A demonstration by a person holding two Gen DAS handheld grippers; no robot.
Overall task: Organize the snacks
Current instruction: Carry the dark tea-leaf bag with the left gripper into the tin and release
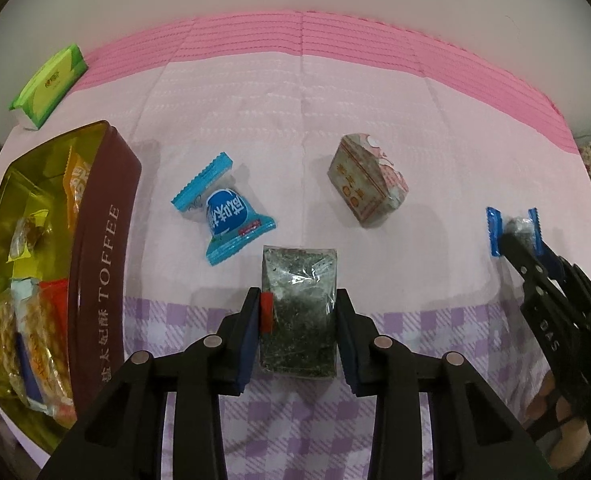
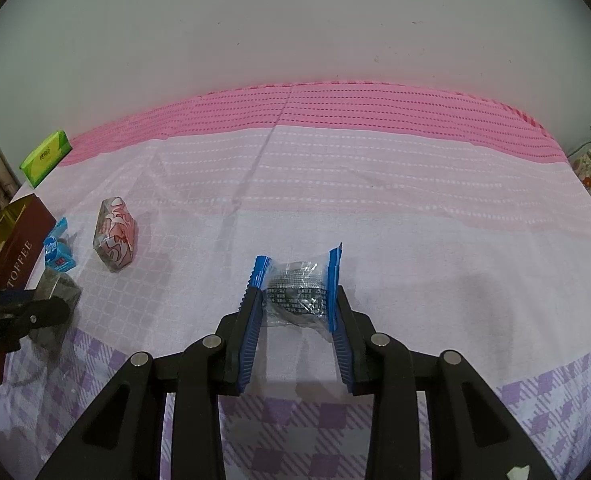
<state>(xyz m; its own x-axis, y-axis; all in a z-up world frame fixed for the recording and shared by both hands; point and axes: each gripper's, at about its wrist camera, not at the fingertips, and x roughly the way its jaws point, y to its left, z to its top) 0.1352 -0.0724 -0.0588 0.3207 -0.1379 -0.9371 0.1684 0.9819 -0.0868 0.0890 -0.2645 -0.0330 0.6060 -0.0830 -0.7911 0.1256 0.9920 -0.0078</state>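
From the left wrist view, my left gripper (image 1: pixel 299 320) is clamped on a dark green seaweed packet (image 1: pixel 300 312) lying between its fingers on the checked tablecloth (image 1: pixel 415 128); I judge it needs lifting into the open toffee tin (image 1: pixel 99 264) left of the fingers. From the right wrist view, my right gripper (image 2: pixel 297 322) pinches a blue-ended clear candy (image 2: pixel 297 288) between its tips, a plain pale wall (image 2: pixel 295 20) beyond the cloth.

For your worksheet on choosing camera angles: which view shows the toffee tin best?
The left wrist view. There the toffee tin shows its open top, the snacks inside and the lettered brown side. The right wrist view catches only a corner of it at the left edge, partly behind the left gripper.
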